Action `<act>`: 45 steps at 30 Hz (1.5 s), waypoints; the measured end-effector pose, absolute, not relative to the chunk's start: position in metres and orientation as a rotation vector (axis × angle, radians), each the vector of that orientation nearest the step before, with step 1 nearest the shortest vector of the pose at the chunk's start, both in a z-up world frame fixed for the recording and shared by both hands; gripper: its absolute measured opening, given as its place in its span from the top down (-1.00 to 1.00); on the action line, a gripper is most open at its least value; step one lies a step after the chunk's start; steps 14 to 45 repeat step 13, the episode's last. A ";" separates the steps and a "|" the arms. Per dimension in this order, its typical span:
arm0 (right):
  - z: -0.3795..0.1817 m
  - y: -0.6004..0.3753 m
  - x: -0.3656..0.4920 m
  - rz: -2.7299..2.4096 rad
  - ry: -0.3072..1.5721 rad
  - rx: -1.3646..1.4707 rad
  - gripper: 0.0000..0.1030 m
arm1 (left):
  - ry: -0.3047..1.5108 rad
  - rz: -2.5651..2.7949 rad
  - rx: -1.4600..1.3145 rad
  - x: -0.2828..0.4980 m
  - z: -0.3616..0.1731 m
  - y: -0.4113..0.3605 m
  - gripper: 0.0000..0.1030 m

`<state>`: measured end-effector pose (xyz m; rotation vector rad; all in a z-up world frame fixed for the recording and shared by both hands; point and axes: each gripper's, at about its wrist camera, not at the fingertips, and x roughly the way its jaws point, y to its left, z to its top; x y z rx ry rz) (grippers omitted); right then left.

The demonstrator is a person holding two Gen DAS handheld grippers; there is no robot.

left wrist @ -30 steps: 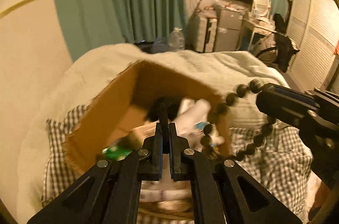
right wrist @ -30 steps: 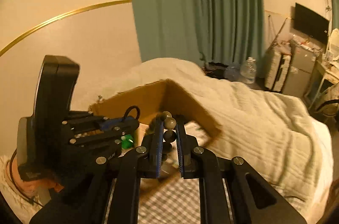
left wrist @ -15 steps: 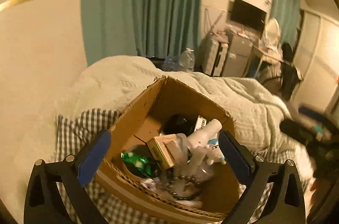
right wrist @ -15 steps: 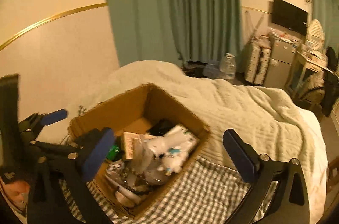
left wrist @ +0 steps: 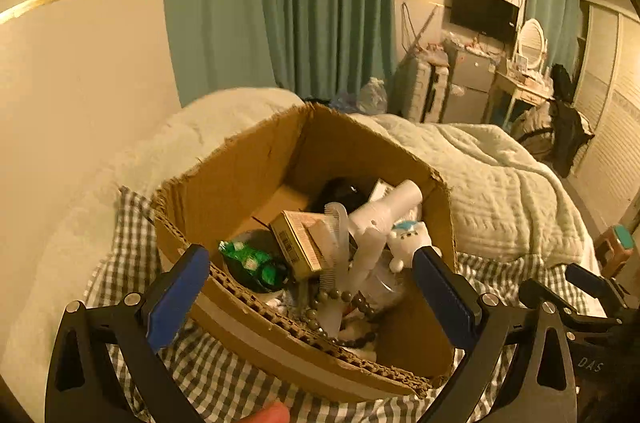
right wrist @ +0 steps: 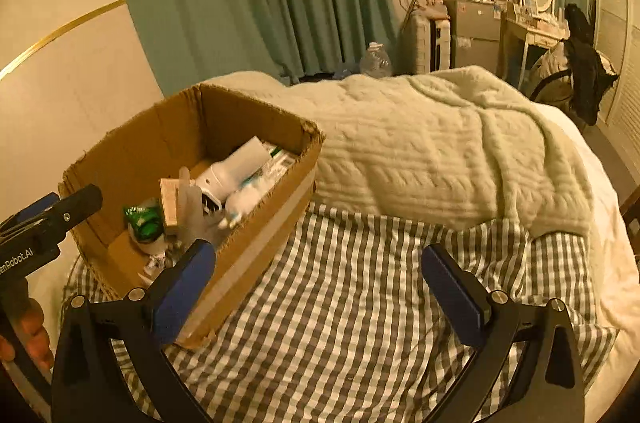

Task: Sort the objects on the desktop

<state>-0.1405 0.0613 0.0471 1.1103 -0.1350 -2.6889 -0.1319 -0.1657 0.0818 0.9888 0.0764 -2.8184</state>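
Observation:
A cardboard box (left wrist: pixel 240 175) sits on a checked cloth (right wrist: pixel 360 303) on the bed. It holds a dark bead bracelet (left wrist: pixel 340 303), a white hair dryer (left wrist: pixel 384 211), a comb (left wrist: pixel 340 239), a small tan carton (left wrist: pixel 296 243), a green wrapped item (left wrist: pixel 252 259) and a white bear figure (left wrist: pixel 408 239). My left gripper (left wrist: pixel 312 287) is open and empty above the box's near edge. My right gripper (right wrist: pixel 320 283) is open and empty over the cloth, right of the box (right wrist: pixel 168 135). The right gripper also shows in the left wrist view (left wrist: pixel 580 307).
A cream quilted blanket (right wrist: pixel 440 143) lies behind the box and cloth. A green curtain (left wrist: pixel 280 3), a wall, a water bottle (right wrist: pixel 374 61), a small fridge (right wrist: pixel 474 35) and a dressing table (right wrist: pixel 536 23) stand beyond the bed.
Both grippers were shut a second ago, the right on the bead bracelet. Both have opened; the bracelet now lies in the box. The right gripper has moved right, away from the box.

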 end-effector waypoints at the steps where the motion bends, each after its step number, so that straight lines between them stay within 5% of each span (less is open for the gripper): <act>1: 0.047 0.063 -0.140 -2.689 -0.132 1.107 -0.99 | 0.066 -2.812 0.971 -0.131 0.083 -0.165 -1.00; 45: 0.053 0.056 -0.136 -2.684 -0.093 1.086 -0.99 | -0.047 -2.774 0.958 -0.130 0.076 -0.157 -1.00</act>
